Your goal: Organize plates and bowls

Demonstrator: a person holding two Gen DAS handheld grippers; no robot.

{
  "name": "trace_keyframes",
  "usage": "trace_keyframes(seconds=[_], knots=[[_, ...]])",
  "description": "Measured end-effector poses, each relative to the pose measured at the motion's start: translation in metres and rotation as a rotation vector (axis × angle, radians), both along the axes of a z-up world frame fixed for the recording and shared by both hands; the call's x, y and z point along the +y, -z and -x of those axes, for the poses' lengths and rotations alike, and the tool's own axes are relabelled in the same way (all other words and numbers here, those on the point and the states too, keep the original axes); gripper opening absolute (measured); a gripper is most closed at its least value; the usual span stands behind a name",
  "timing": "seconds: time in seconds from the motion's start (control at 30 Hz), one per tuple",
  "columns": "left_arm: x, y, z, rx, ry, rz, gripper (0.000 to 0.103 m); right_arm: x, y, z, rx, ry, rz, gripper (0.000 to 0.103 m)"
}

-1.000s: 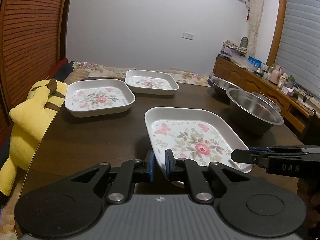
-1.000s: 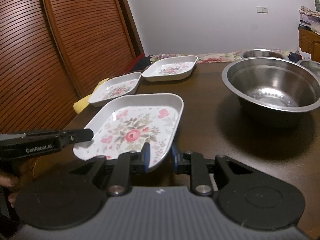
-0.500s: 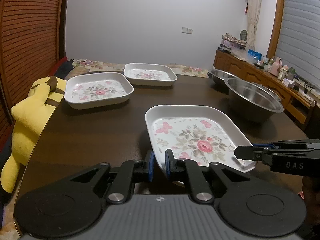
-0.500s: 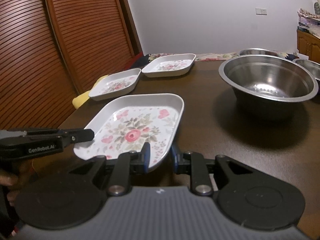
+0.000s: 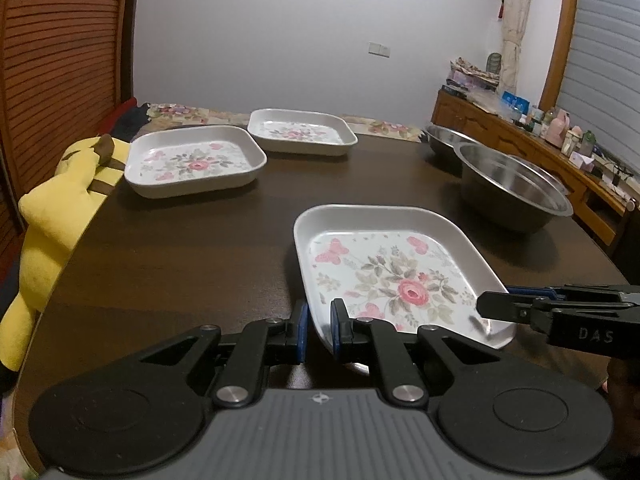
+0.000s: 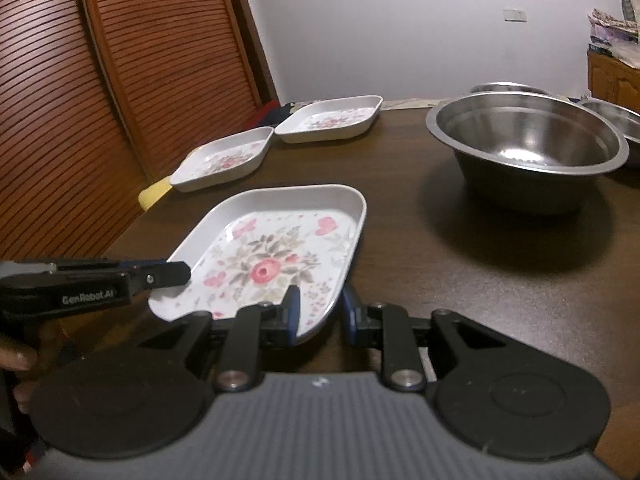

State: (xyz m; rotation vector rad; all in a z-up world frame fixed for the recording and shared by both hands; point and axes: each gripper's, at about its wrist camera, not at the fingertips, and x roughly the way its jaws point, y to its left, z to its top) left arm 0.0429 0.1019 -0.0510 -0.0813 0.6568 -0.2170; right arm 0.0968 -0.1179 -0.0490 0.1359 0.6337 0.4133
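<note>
A white square plate with a rose and butterfly print (image 5: 384, 276) (image 6: 272, 256) sits nearest me on the dark wooden table (image 5: 180, 264). My left gripper (image 5: 319, 330) is shut on its near left rim, and my right gripper (image 6: 320, 312) is shut on its near right rim. Each gripper also shows from the side in the other's view, the right gripper (image 5: 496, 308) and the left gripper (image 6: 172, 276). I cannot tell whether the plate rests on the table. Two matching plates (image 5: 192, 164) (image 5: 300, 132) lie side by side at the far left.
A large steel bowl (image 5: 516, 188) (image 6: 528, 148) stands to the right, with another bowl (image 5: 448, 136) behind it. A yellow plush toy (image 5: 52, 208) leans at the table's left edge. A cluttered wooden sideboard (image 5: 540, 148) runs along the right wall.
</note>
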Motion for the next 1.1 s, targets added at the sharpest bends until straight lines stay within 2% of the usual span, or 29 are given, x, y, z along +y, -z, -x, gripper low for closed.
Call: trace_keyframes(seconds=[0.1, 0.17, 0.33, 0.53, 0.8, 1.1], knots=[[0.002, -0.007, 0.001, -0.013, -0.007, 0.007, 0.013, -0.007, -0.003, 0.002, -0.016, 0.012, -0.010, 0.027], [0.003, -0.012, 0.001, -0.023, -0.010, 0.006, 0.015, -0.012, -0.006, 0.004, -0.032, 0.024, -0.017, 0.032], [0.006, -0.025, -0.001, -0.051, -0.012, 0.011, 0.025, -0.025, -0.016, 0.003, -0.054, 0.043, -0.035, 0.033], [0.016, -0.043, -0.012, -0.095, -0.037, -0.001, 0.029, -0.029, -0.035, -0.001, -0.096, 0.029, -0.020, 0.034], [0.038, -0.071, -0.035, -0.156, -0.077, -0.044, 0.034, -0.009, -0.057, -0.010, -0.130, -0.037, -0.001, 0.035], [0.063, -0.075, -0.059, -0.157, -0.100, -0.068, 0.037, 0.029, -0.069, -0.038, -0.096, -0.091, 0.009, 0.036]])
